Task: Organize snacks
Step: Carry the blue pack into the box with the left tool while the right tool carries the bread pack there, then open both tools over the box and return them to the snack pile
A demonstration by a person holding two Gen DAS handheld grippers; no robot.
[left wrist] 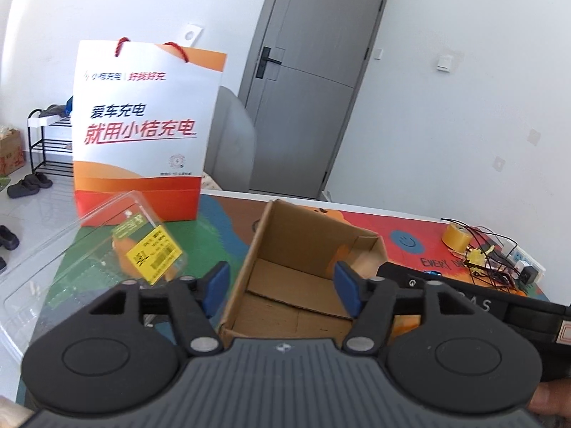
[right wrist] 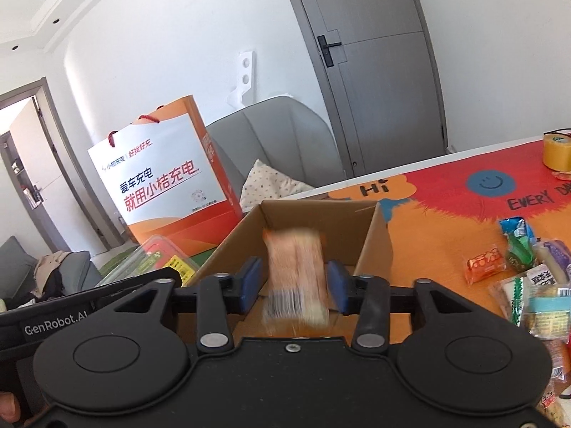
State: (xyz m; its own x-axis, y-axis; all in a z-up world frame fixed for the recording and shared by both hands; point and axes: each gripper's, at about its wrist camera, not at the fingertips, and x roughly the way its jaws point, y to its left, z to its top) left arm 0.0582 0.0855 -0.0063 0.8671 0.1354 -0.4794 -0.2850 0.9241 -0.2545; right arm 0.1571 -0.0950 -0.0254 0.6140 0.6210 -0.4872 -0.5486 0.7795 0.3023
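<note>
An open cardboard box (left wrist: pixel 303 246) stands on the colourful table mat; in the left wrist view its floor shows bare. My left gripper (left wrist: pixel 282 287) is open and empty, its blue pads either side of the box's near left wall. In the right wrist view the box (right wrist: pixel 371 246) lies just ahead. A pink-orange snack packet (right wrist: pixel 296 274), blurred by motion, is between the blue pads of my right gripper (right wrist: pixel 294 285) over the box; the jaws stand apart with gaps on both sides of it. Loose snack packets (right wrist: pixel 528 271) lie on the table at right.
A white and orange paper bag (left wrist: pixel 142 132) stands at the table's far left, with a clear plastic clamshell (left wrist: pixel 107 249) in front of it. A yellow tape roll (left wrist: pixel 455 237) and tangled wires (left wrist: pixel 489 260) sit far right. A grey sofa (right wrist: pixel 278 135) and door (right wrist: pixel 374 64) are behind.
</note>
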